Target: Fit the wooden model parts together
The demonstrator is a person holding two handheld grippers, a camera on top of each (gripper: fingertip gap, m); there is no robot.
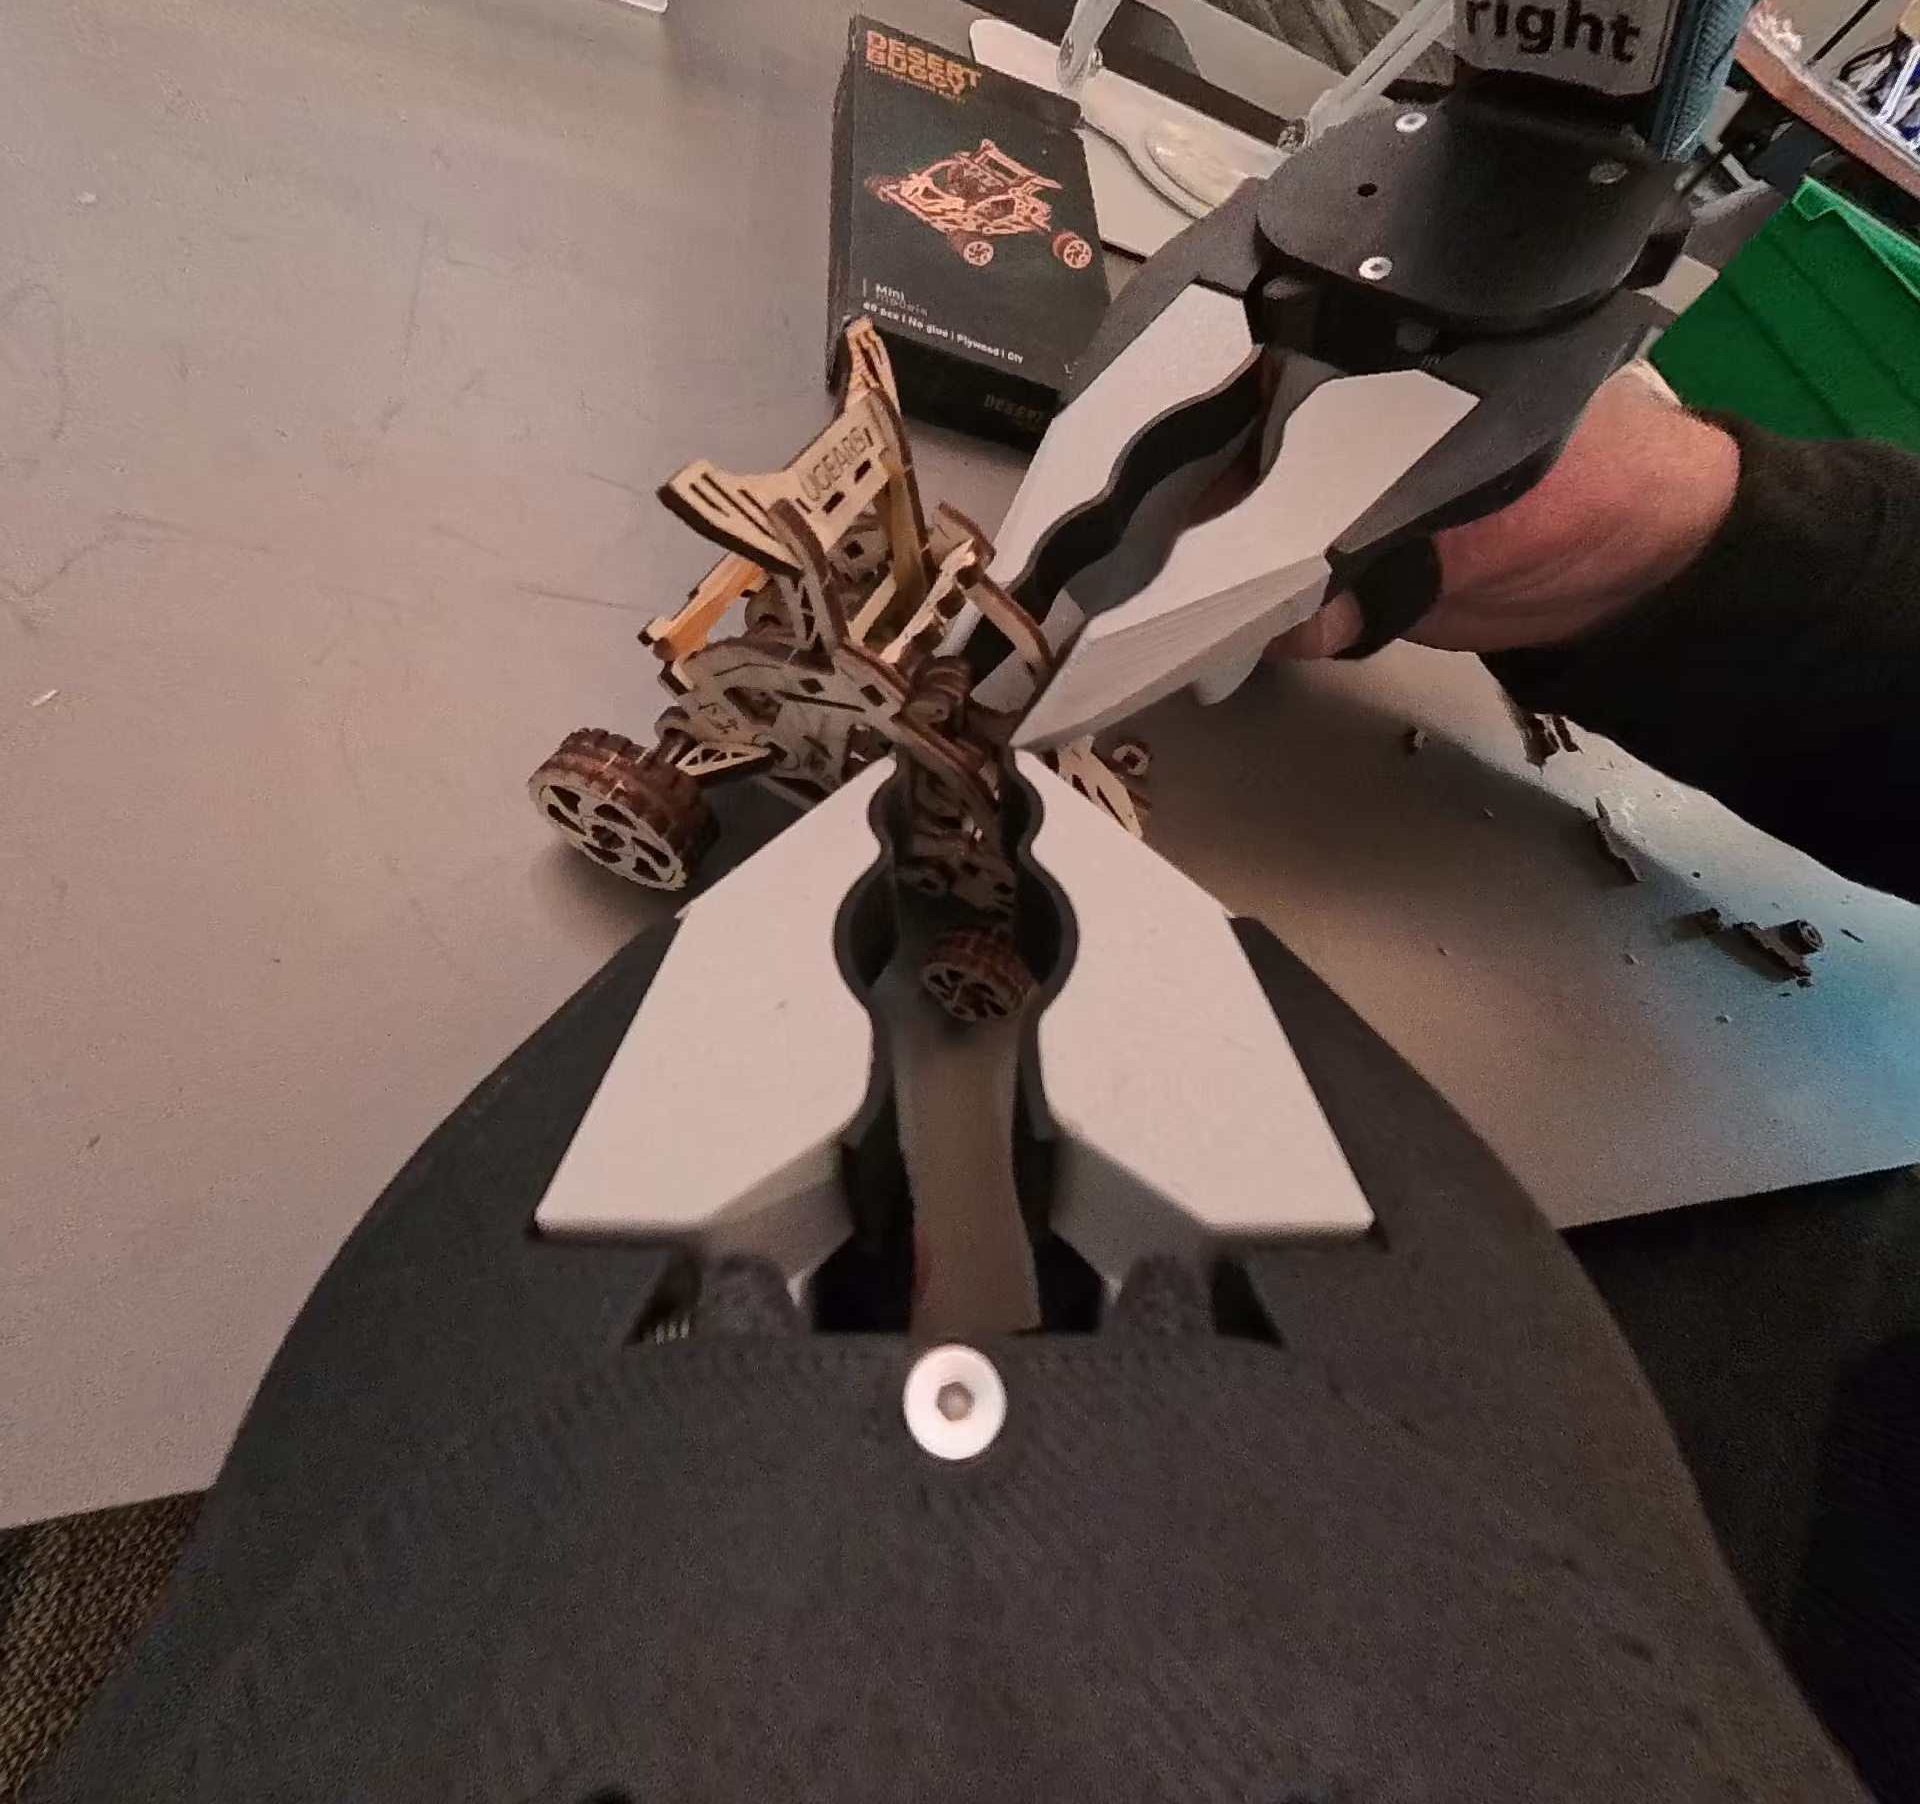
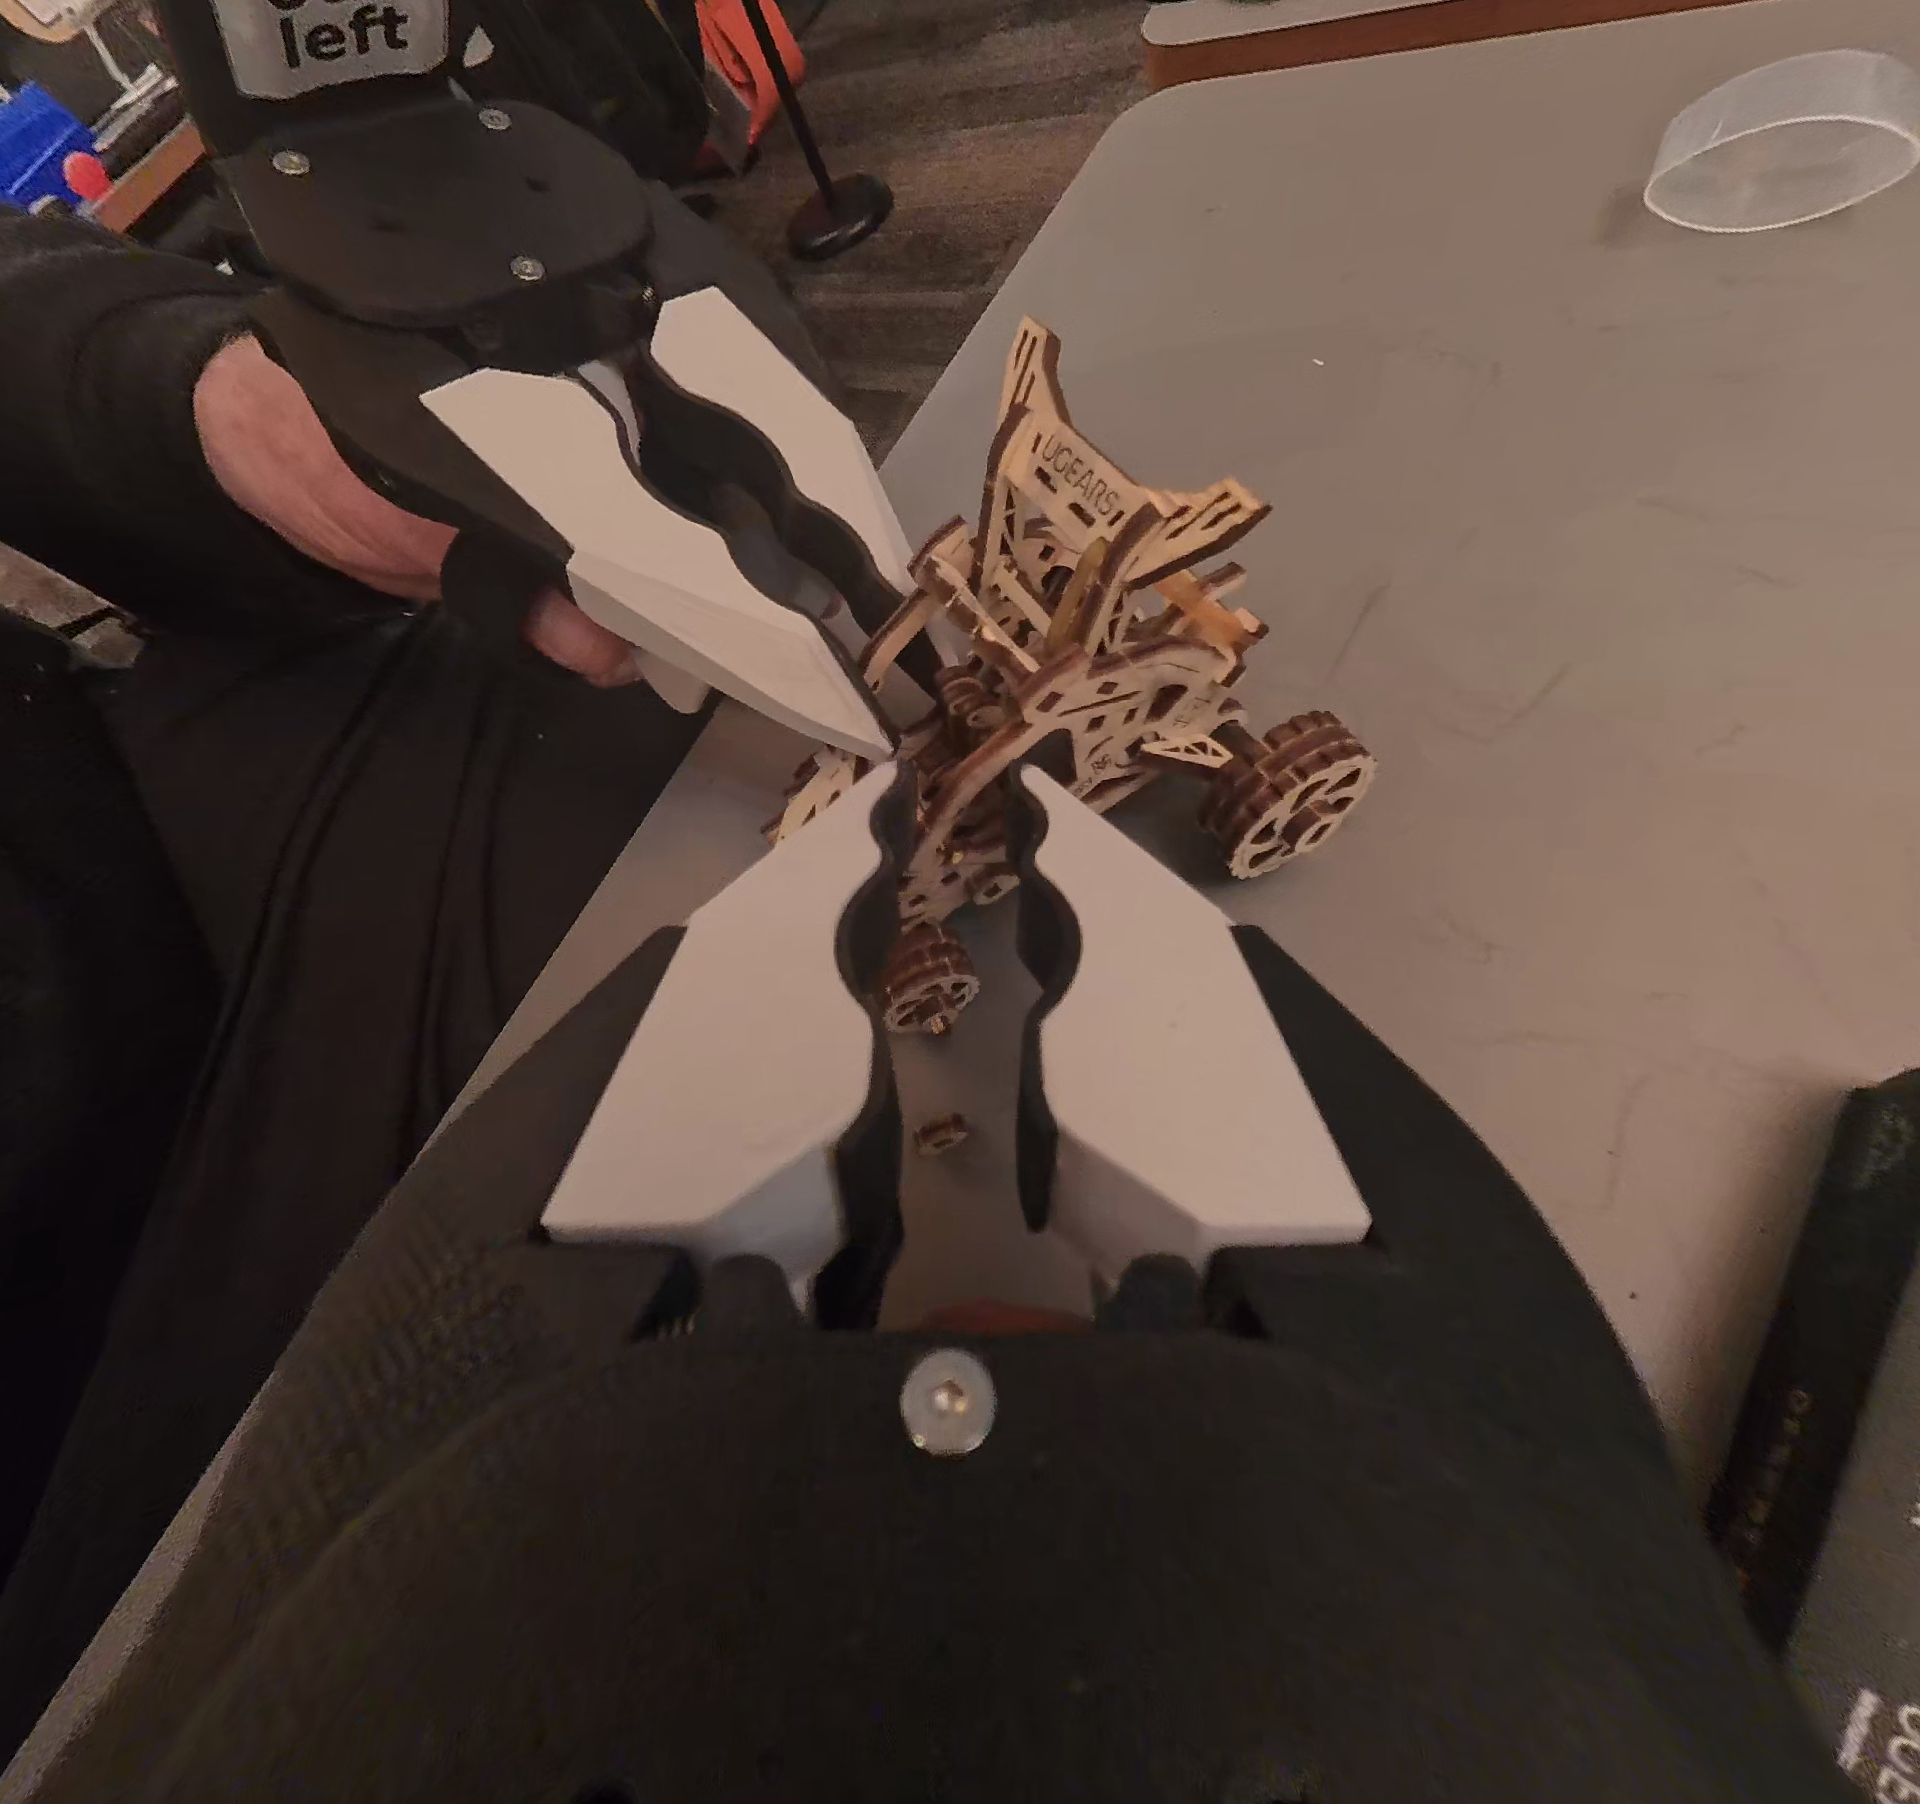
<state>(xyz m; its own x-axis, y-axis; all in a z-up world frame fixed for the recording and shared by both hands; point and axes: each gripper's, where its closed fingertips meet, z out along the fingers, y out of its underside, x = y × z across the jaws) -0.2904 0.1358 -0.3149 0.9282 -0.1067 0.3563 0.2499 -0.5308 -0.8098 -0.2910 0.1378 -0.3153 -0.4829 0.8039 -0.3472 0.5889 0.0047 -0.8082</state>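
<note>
Plywood, laser-cut and pale with dark burnt edges, makes up the buggy [image 1: 821, 694], which stands on the grey table [image 1: 260, 404] near its front edge, between the two grippers.

Progress: the model looks nearly complete. Chassis, roll cage, rear wing and at least three wheels are in place. A small wooden piece [image 2: 940, 1131] lies loose on the table just short of the nearest wheel [image 2: 928, 985], and dark scraps [image 1: 1766, 939] lie well apart to one side. I judge that only minor fitting is left; which joint is in hand cannot be told, as the contact area is crowded.

Left gripper [image 1: 954, 767]: jaws narrow, closed around one end of the frame, with a small wheel visible in the gap between its fingers.

Right gripper [image 2: 961, 783]: jaws likewise narrow around the frame from the opposite side. Whether either truly clamps or merely brackets the wood is uncertain; both appear to be gripping.

Orientation: the buggy's long axis runs away from the table edge, the wing end farthest from the grippers and raised. The black box [image 1: 971, 227] lies flat beyond it.
</note>
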